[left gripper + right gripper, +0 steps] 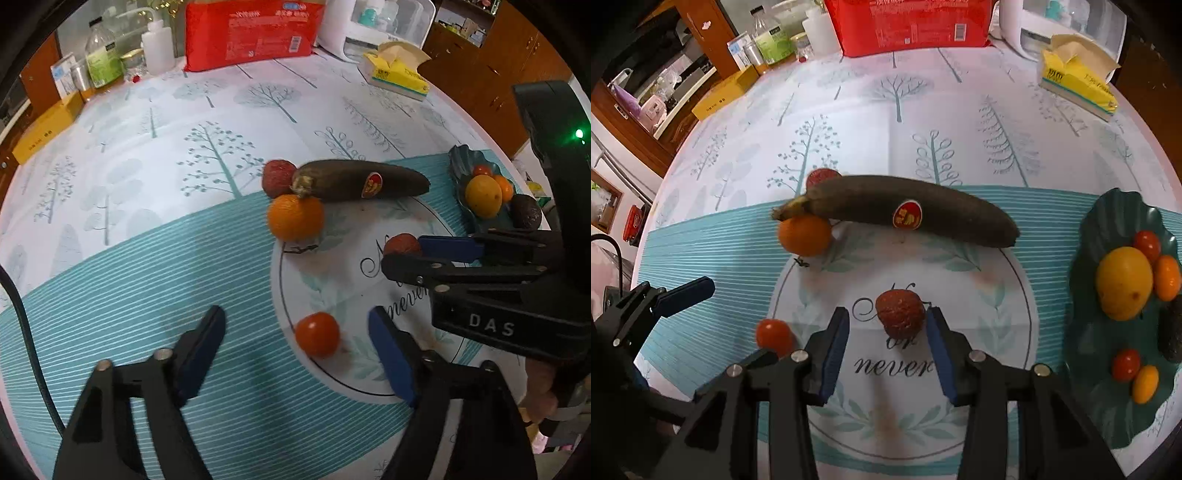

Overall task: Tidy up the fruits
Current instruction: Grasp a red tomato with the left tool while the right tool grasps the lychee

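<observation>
A dark overripe banana (916,216) lies mid-table with an orange (804,235) and a red lychee (822,176) at its stem end. My right gripper (886,325) is open, its jaws either side of a second lychee (900,308), whose right side is against the right pad. My left gripper (297,332) is open around a cherry tomato (317,334), not touching it; that tomato also shows in the right wrist view (774,333). A dark green leaf-shaped dish (1108,229) on the right holds a yellow fruit (1124,282), small tomatoes, kumquats and an avocado (526,211).
At the table's far edge stand a red package (908,22), bottles (101,55), a yellow box (44,129), a tissue box (1078,81) and a white appliance (373,26). Wooden cabinets lie beyond the right edge.
</observation>
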`<control>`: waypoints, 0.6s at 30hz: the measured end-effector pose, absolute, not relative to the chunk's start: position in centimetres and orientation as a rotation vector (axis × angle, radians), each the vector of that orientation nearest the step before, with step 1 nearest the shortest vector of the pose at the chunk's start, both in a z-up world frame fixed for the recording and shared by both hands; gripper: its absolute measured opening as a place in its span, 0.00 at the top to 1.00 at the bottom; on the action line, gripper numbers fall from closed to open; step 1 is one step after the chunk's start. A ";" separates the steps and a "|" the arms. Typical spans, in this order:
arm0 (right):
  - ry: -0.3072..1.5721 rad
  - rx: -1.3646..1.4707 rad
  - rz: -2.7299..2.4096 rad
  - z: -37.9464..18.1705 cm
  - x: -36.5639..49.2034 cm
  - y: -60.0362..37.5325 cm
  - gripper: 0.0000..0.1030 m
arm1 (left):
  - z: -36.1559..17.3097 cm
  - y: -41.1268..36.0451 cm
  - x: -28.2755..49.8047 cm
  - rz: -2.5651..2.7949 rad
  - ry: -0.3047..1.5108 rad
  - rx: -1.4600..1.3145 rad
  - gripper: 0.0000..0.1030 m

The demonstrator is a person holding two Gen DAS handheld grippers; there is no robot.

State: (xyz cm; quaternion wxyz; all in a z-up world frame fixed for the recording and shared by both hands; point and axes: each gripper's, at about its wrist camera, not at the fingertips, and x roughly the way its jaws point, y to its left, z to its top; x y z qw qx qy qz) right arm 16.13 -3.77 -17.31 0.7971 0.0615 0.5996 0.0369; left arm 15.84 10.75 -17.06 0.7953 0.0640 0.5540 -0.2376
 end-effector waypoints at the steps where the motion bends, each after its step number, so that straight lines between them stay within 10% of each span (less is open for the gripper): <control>1: 1.291 0.128 0.083 -17.6 16.2 -3.8 0.64 | -17.2 10.6 15.9 -0.513 1.197 0.140 0.31; 18: 1.289 0.105 0.129 -18.4 15.9 -3.5 0.70 | -18.7 9.7 15.7 -0.535 1.255 0.140 0.75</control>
